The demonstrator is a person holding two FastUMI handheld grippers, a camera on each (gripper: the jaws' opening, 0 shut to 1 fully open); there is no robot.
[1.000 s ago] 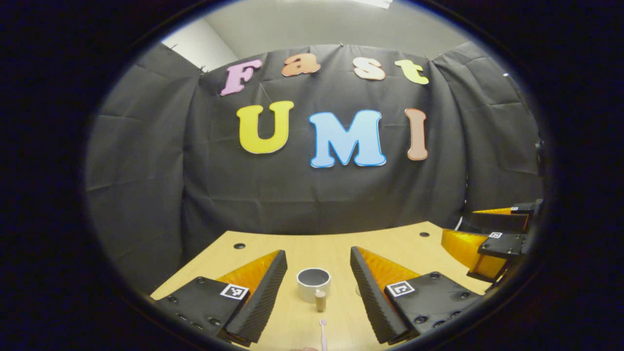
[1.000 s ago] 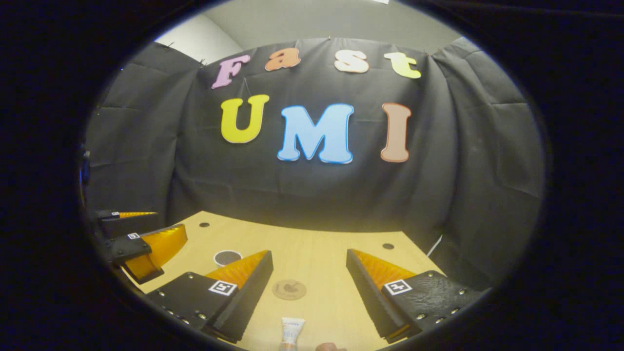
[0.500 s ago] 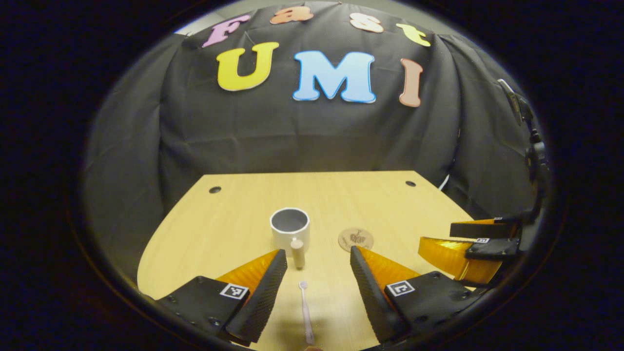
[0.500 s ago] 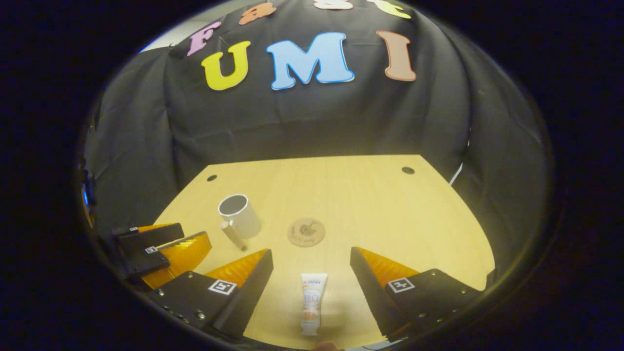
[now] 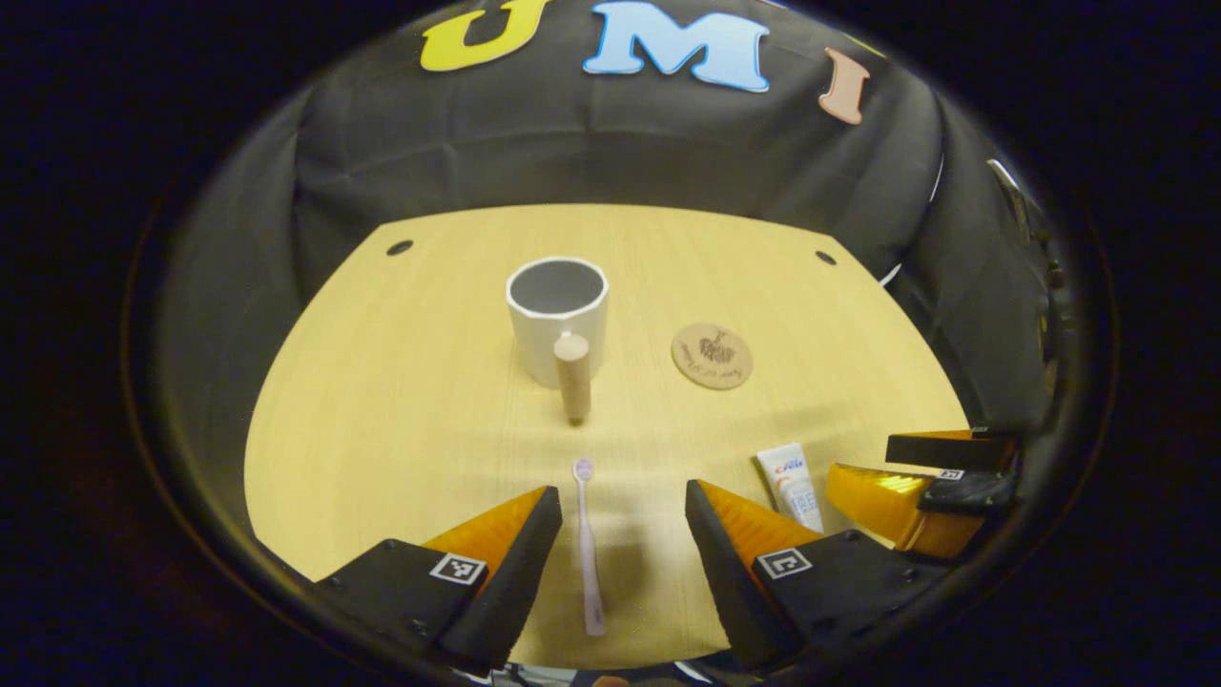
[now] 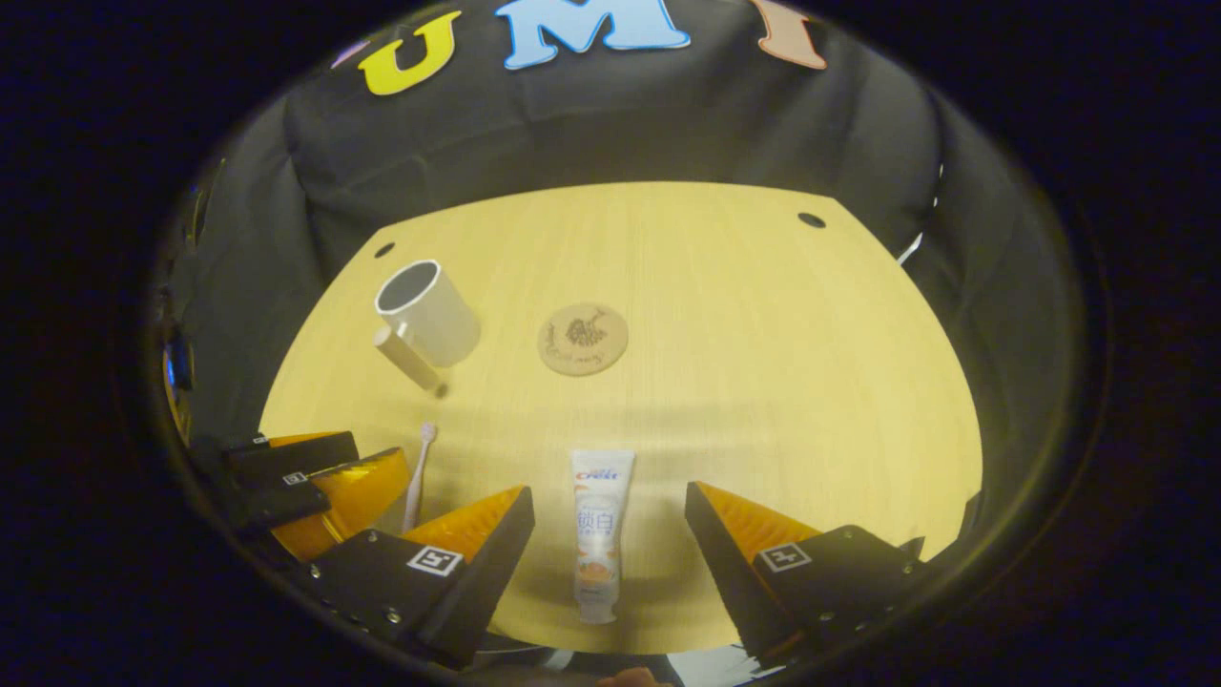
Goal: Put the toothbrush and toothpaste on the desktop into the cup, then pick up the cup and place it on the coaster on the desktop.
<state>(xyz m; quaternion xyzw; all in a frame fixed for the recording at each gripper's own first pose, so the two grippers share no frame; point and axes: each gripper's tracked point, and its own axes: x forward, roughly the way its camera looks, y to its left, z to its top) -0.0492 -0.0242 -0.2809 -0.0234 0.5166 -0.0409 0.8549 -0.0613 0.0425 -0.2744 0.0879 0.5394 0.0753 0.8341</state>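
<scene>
On the pale wooden worktop (image 5: 401,382) the slim pink toothbrush (image 5: 588,546) lies flat between the spread-apart fingers of the left gripper (image 5: 622,523), untouched. The white toothpaste tube (image 6: 598,534) lies likewise between the parted fingers of the right gripper (image 6: 609,520). Farther back stand the white cup with a wooden peg handle (image 5: 558,319) and, just beside it, the round brown coaster (image 5: 712,355).
</scene>
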